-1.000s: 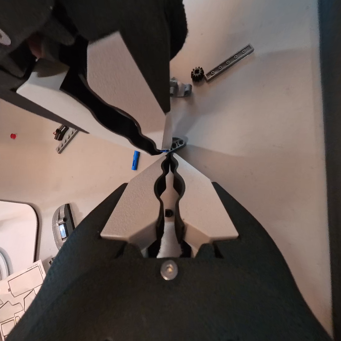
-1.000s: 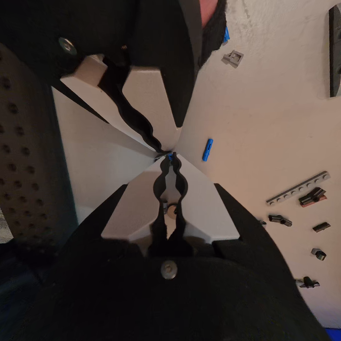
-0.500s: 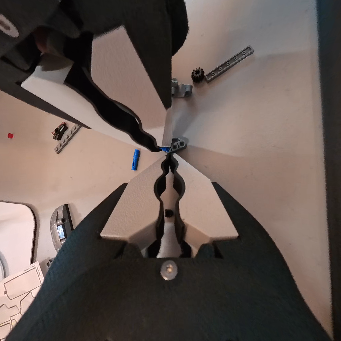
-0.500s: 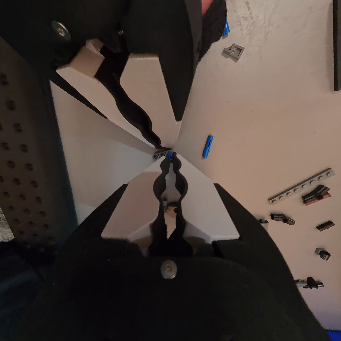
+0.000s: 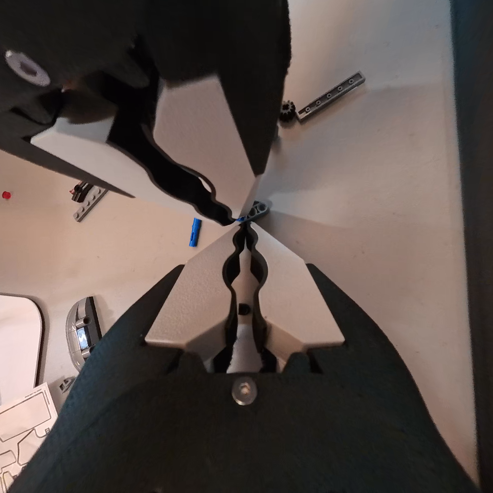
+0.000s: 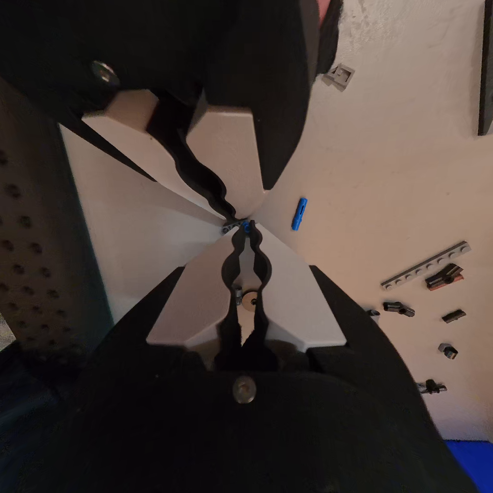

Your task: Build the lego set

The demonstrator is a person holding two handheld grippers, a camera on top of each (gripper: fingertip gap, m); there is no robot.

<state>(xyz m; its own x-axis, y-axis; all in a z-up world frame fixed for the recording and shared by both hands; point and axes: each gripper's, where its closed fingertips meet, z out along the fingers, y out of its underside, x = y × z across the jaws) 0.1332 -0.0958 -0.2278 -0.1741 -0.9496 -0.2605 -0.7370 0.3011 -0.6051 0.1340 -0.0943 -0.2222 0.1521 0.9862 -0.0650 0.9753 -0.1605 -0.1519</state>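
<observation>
Both grippers meet tip to tip above the pale table. My left gripper (image 5: pixel 244 226) is shut on a small grey beam with holes (image 5: pixel 258 209), which sticks out to the upper right of its tips. My right gripper (image 6: pixel 246 229) is shut on a short blue pin (image 6: pixel 246 226). The pin's end sits at the end of the grey beam (image 6: pixel 229 229). The right gripper (image 5: pixel 231 219) enters the left wrist view from the upper left. The left gripper (image 6: pixel 237 215) enters the right wrist view from above.
On the table lie a loose blue pin (image 5: pixel 194 232), a black gear (image 5: pixel 287 108), a grey holed plate (image 5: pixel 330 96), a silver curved piece (image 5: pixel 80 330) and a paper sheet (image 5: pixel 24 421). A long grey plate (image 6: pixel 424 265) and several small black parts lie on the right. A dark perforated panel (image 6: pixel 26 240) stands on the left. Only a small space, under 4 cm, lies between the two pairs of fingers. The right tips stand about 8 cm off the black gear (image 5: pixel 287 108).
The two grippers stay shut and tip to tip. The right gripper has shifted slightly across the left wrist view and now hides a grey connector near the gear. The beam shows more in the right wrist view.
</observation>
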